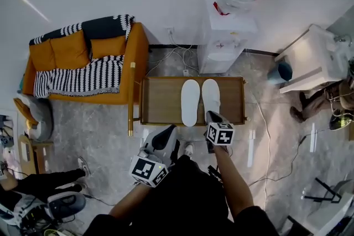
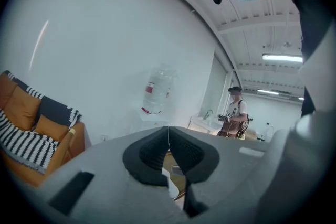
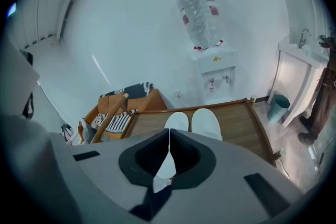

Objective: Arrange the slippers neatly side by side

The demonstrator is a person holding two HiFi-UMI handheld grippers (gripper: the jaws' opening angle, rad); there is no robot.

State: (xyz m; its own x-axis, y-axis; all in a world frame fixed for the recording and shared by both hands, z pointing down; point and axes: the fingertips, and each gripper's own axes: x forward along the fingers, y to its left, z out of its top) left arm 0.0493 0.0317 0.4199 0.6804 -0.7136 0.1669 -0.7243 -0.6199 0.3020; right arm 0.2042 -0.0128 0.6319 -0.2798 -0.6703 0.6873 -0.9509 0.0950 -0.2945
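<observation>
Two white slippers lie side by side on the low wooden table [image 1: 160, 99], toes toward the wall: the left slipper [image 1: 189, 101] and the right slipper [image 1: 211, 96]. The right gripper view shows the same pair, the left slipper [image 3: 177, 121] and the right slipper [image 3: 206, 122], parallel and close together. My right gripper [image 1: 213, 117] hangs over the table's near edge by the right slipper's heel; its pads [image 3: 169, 152] meet with nothing between them. My left gripper [image 1: 170, 131] is off the table's near edge, below the left slipper, its jaws [image 2: 168, 147] shut and empty.
An orange sofa [image 1: 83, 58] with a striped blanket stands left of the table. Behind the table is a water dispenser [image 1: 227, 36], with cables on the floor beside it. A white sink cabinet [image 1: 315, 61] and a blue bin [image 1: 284, 71] are at the right. A person [image 2: 234, 115] stands far off.
</observation>
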